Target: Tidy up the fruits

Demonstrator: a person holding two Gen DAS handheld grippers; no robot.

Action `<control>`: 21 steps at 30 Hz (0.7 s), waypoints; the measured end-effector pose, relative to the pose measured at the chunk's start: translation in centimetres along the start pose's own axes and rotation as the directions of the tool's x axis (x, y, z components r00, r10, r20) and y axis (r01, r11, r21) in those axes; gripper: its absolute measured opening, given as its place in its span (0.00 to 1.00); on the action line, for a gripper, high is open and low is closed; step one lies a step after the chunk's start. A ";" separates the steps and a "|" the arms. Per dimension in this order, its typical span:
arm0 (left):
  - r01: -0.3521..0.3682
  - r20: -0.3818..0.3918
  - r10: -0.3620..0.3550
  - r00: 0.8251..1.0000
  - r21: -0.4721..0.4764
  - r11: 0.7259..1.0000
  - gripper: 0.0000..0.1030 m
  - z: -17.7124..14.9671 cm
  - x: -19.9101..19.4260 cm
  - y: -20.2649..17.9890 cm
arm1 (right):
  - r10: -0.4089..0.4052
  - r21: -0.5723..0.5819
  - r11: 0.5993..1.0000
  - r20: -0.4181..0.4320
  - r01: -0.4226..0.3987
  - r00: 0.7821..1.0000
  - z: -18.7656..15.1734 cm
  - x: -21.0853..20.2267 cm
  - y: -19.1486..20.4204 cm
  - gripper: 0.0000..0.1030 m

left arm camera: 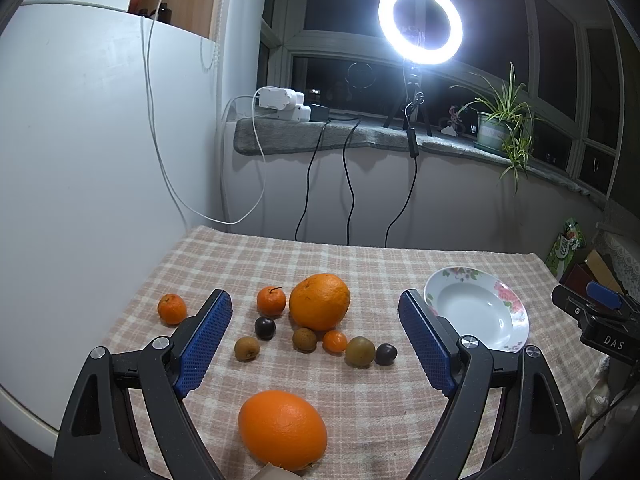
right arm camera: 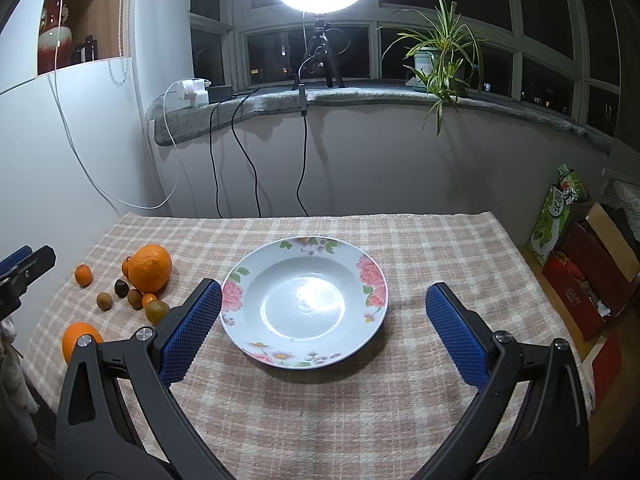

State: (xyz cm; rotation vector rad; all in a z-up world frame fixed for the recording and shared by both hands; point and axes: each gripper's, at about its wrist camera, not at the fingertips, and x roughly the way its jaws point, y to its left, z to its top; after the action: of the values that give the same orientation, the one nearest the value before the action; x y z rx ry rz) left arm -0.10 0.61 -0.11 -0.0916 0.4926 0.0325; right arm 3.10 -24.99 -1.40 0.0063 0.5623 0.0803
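My left claw [left arm camera: 316,338] hangs with its blue, dimpled pads spread wide over the checked woven cloth [left arm camera: 380,400] on the surface, gripping nothing; round pebbly oranges [left arm camera: 319,301] and small smooth brown and dark fruits [left arm camera: 359,351] lie scattered between and beyond them. My right claw [right arm camera: 324,320] is likewise spread wide, framing the empty glossy floral plate [right arm camera: 372,276].

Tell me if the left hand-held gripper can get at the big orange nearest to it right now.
Probably yes: the left hand-held gripper is open and empty, and the big orange lies just below its spread fingers with nothing between them.
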 end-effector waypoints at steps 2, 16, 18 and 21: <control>0.000 0.000 0.000 1.000 0.001 1.000 0.83 0.0 0.0 0.0 | 0.001 0.000 1.000 -0.001 -0.001 1.000 0.0 0.0 -0.1 1.00; 0.000 0.000 0.000 1.000 -0.001 1.000 0.83 -0.1 0.0 0.1 | 0.013 -0.005 1.000 -0.003 -0.013 1.000 0.1 0.1 0.3 1.00; -0.002 0.000 0.002 1.000 0.000 1.000 0.83 -0.1 0.0 0.1 | 0.014 -0.005 1.000 -0.004 -0.014 1.000 0.1 0.1 0.3 1.00; -0.001 0.000 0.001 1.000 0.000 1.000 0.83 -0.1 0.0 0.1 | 0.016 -0.008 1.000 -0.006 -0.016 1.000 0.0 0.2 0.4 1.00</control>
State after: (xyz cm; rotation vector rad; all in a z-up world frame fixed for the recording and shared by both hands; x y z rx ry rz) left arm -0.17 0.67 -0.15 -0.0916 0.4925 0.0339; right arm 3.24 -24.62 -1.49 0.0031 0.5678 0.0977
